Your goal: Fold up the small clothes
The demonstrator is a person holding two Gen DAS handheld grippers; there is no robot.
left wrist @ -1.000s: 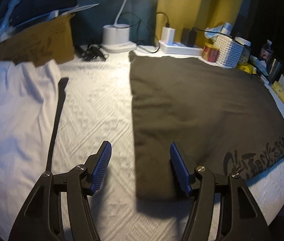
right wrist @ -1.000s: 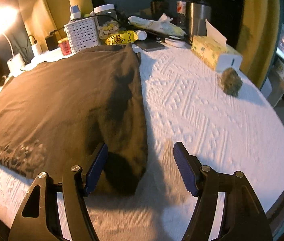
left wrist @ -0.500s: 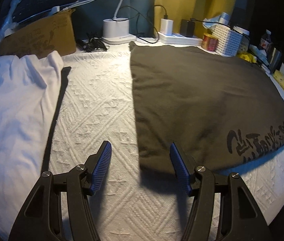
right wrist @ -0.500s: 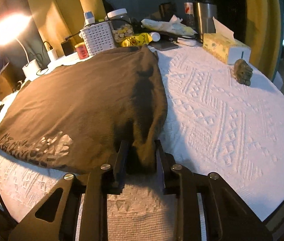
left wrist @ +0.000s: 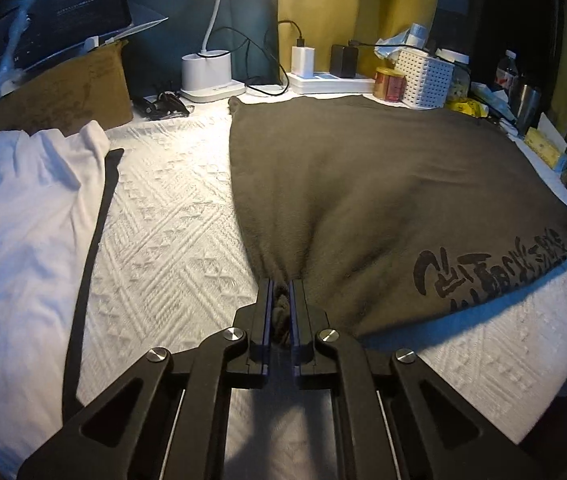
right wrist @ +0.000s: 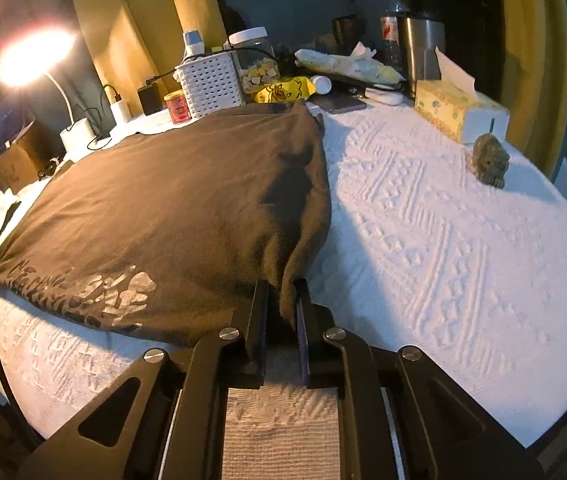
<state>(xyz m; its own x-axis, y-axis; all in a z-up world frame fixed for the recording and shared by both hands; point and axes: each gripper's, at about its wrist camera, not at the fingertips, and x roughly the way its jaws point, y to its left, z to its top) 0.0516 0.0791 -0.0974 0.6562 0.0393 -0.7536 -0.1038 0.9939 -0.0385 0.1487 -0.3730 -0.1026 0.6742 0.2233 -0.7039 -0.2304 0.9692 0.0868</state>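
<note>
A dark olive shirt (left wrist: 383, 184) with black lettering lies spread flat on the white textured cover (left wrist: 171, 220). My left gripper (left wrist: 281, 282) is shut on the shirt's near left corner, and the cloth bunches up between the pads. In the right wrist view the same shirt (right wrist: 163, 208) shows its right folded edge. My right gripper (right wrist: 283, 284) pinches the near right corner, its jaws still closing with cloth pressed between them. A crumpled white garment (left wrist: 15, 216) lies apart at the far left.
A cardboard box (left wrist: 63, 96), lamp base (left wrist: 206, 70), power strip (left wrist: 323, 80) and white basket (right wrist: 211, 84) line the back edge. A tissue box (right wrist: 455, 108), a small figurine (right wrist: 489, 160) and a steel tumbler (right wrist: 421, 48) stand at the right. A black strap (left wrist: 95, 240) lies beside the white garment.
Both grippers were open a second ago. The right closed on the shirt's right corner first, then the left slid onto the left corner and closed, bunching the cloth.
</note>
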